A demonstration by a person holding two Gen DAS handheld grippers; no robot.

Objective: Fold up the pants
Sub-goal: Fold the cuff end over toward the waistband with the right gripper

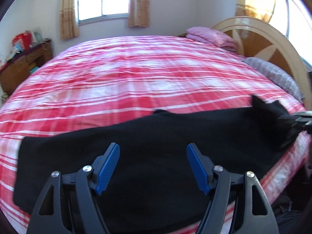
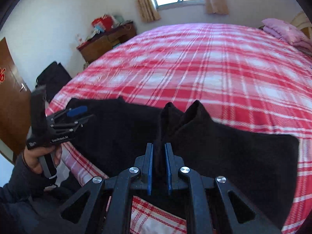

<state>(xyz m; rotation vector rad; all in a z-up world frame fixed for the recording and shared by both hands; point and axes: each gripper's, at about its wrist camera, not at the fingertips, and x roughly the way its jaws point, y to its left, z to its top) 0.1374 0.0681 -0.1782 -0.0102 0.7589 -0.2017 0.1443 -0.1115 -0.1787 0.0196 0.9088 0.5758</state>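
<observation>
1. The pants [image 1: 156, 136] are seen as matt black cloth.
2. The bed sheet [image 1: 126, 74] is shown as crinkled checked cloth.
3. The left gripper [image 1: 153, 167] is made of matt black plastic, with ribbed blue pads [image 1: 108, 167].
4. The headboard [image 1: 273, 44] is finished in glossy wood.

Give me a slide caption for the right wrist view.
Right gripper pinches a fold of black knit pants above the red plaid bedsheet.
</observation>
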